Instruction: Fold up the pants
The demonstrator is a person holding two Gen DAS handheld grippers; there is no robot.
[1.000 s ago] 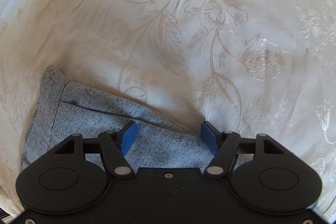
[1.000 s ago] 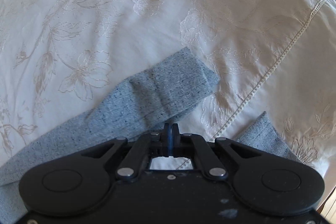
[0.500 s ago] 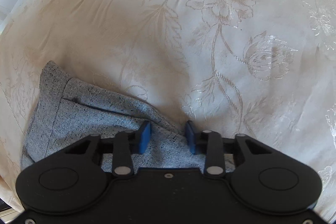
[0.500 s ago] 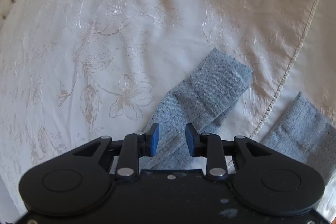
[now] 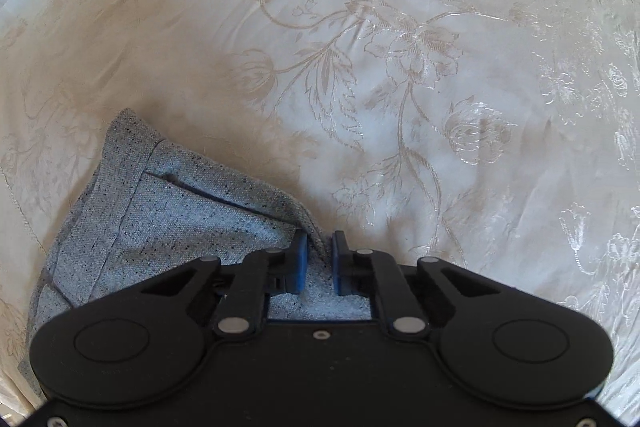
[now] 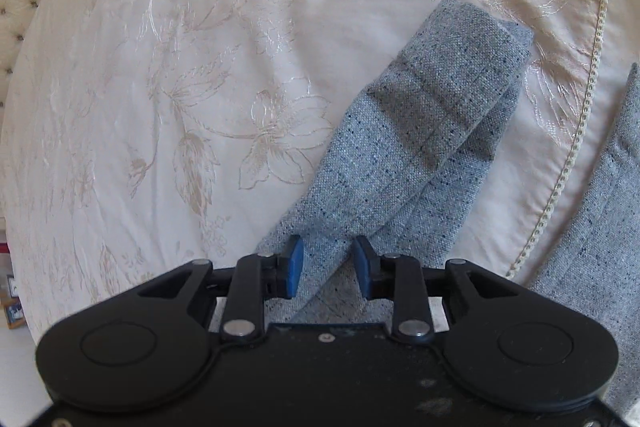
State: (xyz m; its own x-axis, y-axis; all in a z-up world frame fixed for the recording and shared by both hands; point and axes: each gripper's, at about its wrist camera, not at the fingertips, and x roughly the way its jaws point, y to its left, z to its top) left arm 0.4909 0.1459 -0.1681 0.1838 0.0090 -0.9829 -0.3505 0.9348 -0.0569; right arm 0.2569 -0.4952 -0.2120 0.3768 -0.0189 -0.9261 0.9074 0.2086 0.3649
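Item: speckled grey-blue woven pants [image 6: 420, 131], lying on a cream floral-embroidered bedspread [image 6: 160, 67]. One leg runs lengthwise away from the right gripper [image 6: 326, 257], hem at the far end; a second leg [image 6: 600, 227] lies to its right. Right jaws apart, straddling that leg's near end. Left gripper [image 5: 319, 253]: jaws nearly together, pinching a ridge of the waistband end [image 5: 160, 211]. Each gripper sits at its own end.

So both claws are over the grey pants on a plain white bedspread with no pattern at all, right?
Not quite. The bedspread is not plain: the left wrist view shows shiny flowers and leaves woven across it. The rest holds: the left claw and right claw are both over the grey pants.
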